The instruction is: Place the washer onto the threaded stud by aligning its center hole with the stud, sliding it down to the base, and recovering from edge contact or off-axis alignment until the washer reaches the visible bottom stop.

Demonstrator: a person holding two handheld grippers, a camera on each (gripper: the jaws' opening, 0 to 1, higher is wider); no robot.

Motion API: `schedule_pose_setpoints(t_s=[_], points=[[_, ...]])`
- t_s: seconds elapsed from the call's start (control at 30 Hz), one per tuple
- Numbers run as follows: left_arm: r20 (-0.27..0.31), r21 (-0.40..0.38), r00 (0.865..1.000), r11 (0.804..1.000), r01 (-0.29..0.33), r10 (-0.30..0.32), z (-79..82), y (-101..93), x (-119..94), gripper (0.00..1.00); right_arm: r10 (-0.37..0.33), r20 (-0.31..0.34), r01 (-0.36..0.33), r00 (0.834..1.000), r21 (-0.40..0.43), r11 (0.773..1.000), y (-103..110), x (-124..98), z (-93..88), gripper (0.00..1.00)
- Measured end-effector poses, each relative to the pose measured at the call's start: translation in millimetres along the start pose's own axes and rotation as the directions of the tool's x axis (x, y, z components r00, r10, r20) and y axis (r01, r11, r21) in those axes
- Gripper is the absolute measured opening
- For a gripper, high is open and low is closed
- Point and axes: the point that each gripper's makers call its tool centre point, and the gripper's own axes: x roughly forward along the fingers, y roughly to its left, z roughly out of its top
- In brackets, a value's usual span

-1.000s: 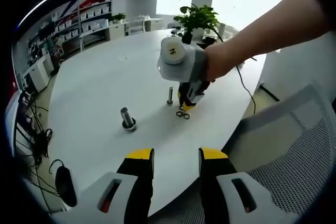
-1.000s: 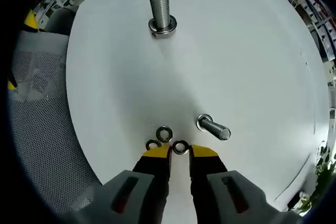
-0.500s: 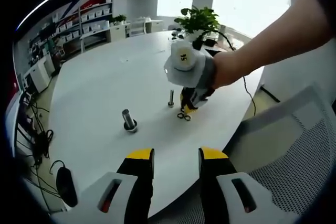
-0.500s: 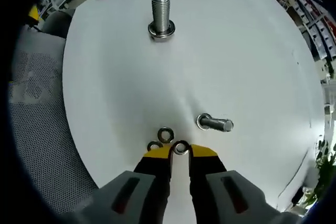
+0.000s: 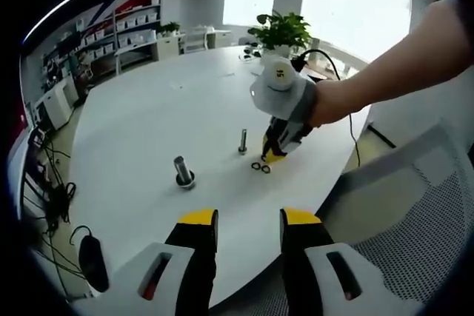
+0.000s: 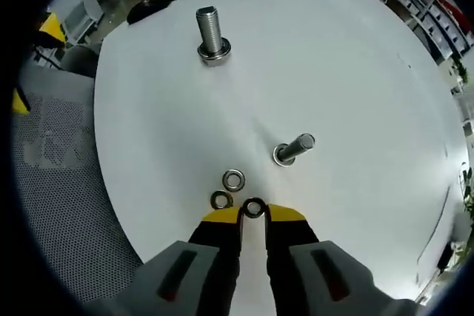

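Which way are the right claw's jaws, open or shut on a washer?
Shut on a washer: the right claw pinches it edge-on between its yellow tips; two washers lie loose on the table.

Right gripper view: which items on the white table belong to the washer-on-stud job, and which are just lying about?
Job:
- three washers by the right gripper
- large threaded stud
- small stud

Lying about:
- black mouse at the table edge
- mesh chair

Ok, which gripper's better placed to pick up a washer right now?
Right. The right gripper has its tips at a washer on the table; the left gripper sits back off the table's edge.
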Motion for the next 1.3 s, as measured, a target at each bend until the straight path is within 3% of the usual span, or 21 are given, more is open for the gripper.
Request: schedule_pose_setpoints(t_s=[0.5,0.9,1.03,1.13,1.3], points=[[-0.011,0.012,1.000,1.000,-0.003,0.003,-3.6,1.9,2.6,0.32,0.010,0.094,-0.017,0.996,0.071,0.997,-21.2,-35.5,17.8,0.14],[-0.011,0.012,1.000,1.000,-0.006,0.006,-3.1,1.1,2.4,0.32,-0.003,0.151,0.001,0.989,0.016,1.000,-25.3,-63.3,49.4,0.14],[-0.011,0.010,1.000,1.000,-0.008,0.008,-3.4,1.5,2.0,0.32,-0.003,0.163,0.002,0.987,0.001,1.000,-28.6,-59.7,59.1,0.14],[-0.012,0.010,1.000,1.000,-0.010,0.011,-4.1,2.3,1.9,0.32,-0.002,0.168,0.004,0.986,-0.014,1.000,-28.6,-68.9,61.1,0.14],[-0.004,0.006,1.000,1.000,-0.012,0.012,-2.8,3.0,2.0,0.32,0.006,0.160,-0.001,0.987,-0.033,0.999,-25.3,-66.4,60.3,0.14]])
